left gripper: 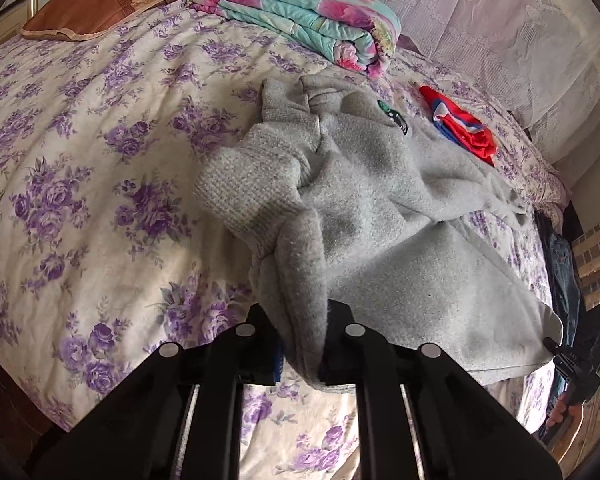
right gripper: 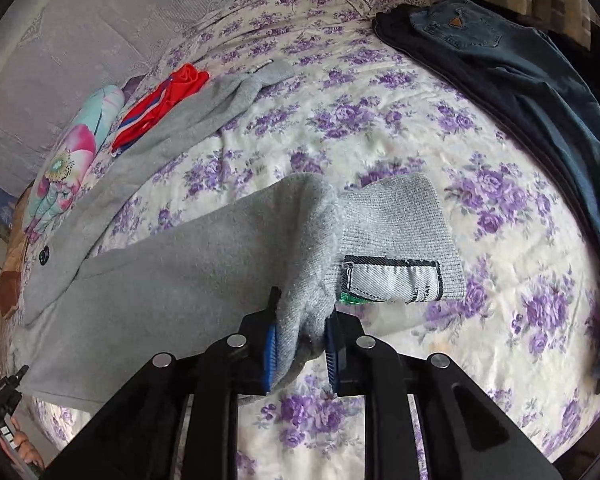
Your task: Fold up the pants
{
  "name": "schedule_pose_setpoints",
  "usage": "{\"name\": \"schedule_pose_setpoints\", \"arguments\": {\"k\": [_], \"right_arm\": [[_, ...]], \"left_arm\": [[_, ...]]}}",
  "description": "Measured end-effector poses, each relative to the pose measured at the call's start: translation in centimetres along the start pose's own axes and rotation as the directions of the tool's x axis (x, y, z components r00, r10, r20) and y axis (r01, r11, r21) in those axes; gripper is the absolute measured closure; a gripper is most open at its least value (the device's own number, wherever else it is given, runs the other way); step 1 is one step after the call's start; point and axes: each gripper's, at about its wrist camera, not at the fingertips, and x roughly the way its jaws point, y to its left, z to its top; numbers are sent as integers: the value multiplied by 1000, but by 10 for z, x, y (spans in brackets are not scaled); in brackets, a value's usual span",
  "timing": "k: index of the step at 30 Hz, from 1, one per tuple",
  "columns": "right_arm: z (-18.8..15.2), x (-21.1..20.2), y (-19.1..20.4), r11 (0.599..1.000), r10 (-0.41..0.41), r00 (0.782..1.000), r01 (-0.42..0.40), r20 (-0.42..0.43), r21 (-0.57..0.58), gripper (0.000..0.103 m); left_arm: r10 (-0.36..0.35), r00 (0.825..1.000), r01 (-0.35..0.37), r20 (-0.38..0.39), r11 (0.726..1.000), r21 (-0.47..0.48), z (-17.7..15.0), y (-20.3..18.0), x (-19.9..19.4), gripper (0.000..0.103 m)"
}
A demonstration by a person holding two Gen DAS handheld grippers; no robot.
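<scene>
Grey sweatpants (left gripper: 380, 200) lie spread on a purple-flowered bed (left gripper: 80, 160). My left gripper (left gripper: 304, 344) is shut on a fold of grey fabric beside the ribbed waistband (left gripper: 252, 192), held a little above the bed. My right gripper (right gripper: 300, 344) is shut on the pants (right gripper: 180, 264) at a ribbed cuff (right gripper: 400, 216) with a sewn label (right gripper: 392, 280). The fabric hangs stretched between the two grippers. The right gripper also shows at the edge of the left wrist view (left gripper: 572, 364).
A folded floral quilt (left gripper: 300, 12) and a brown pillow (left gripper: 84, 12) lie at the head of the bed. A red-and-blue garment (left gripper: 464, 128) lies beside the pants. Blue jeans (right gripper: 520, 72) lie on dark clothing at the bed's edge. A lilac curtain (left gripper: 480, 20) hangs behind.
</scene>
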Motion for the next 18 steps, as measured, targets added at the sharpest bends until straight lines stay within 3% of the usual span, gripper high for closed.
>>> {"name": "schedule_pose_setpoints", "arguments": {"k": [2, 3, 4, 5, 8, 10, 12, 15, 18], "right_arm": [[-9, 23, -5, 999, -34, 999, 33, -42, -21, 68], [-12, 22, -2, 998, -48, 999, 47, -16, -48, 61], [-13, 19, 3, 993, -74, 997, 72, -19, -88, 51], [-13, 15, 10, 986, -109, 994, 104, -30, -129, 30], [-15, -13, 19, 949, -227, 973, 232, 48, -213, 27], [-9, -35, 19, 917, -304, 946, 323, 114, -233, 27], [7, -52, 20, 908, -314, 934, 348, 174, -231, 20], [55, -58, 36, 941, -177, 967, 221, 185, -254, 14], [118, -24, 58, 977, -3, 996, 22, 88, -213, 14]], "left_arm": [[56, 997, -56, -47, 998, 16, -3, -1, 18, 87], [69, 997, -68, -38, 997, 18, -5, -3, 17, 86], [79, 997, -78, -24, 997, 29, -6, -5, 10, 78], [82, 997, -81, -13, 996, 45, -7, -5, 0, 66], [77, 994, -81, 77, 996, 48, -10, 0, -43, 43], [131, 978, -141, 163, 989, 49, -5, 2, -72, 40], [141, 967, -159, 211, 985, 68, 15, -3, -88, 40], [81, 982, -108, 168, 981, 162, 69, -26, -73, 37], [26, 998, -38, 51, 970, 240, 121, -52, -22, 37]]}}
